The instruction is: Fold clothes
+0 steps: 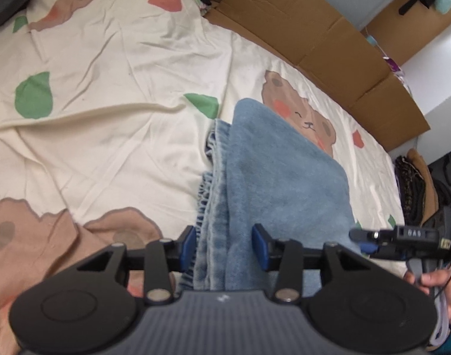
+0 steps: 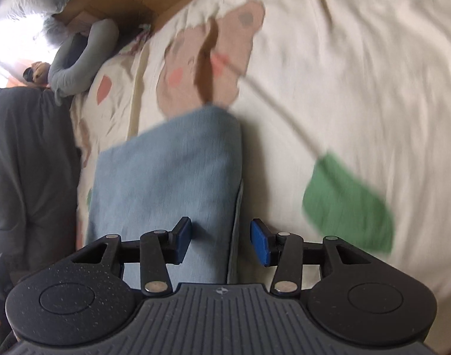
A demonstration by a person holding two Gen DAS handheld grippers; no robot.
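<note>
Here the fold looks well along: the blue jeans [image 1: 272,183] lie doubled into a long strip on the bed sheet [image 1: 107,74], near its printed bear. On the left, the left claw [image 1: 225,244] stands spread, its blue pads either side of the strip's near end, gripping nothing. To the right, the right claw [image 2: 221,241] is likewise spread over the denim's side edge; the view is blurred. My guess is a further fold comes next: both claws would need to close on the near end and carry it toward the far end.
</note>
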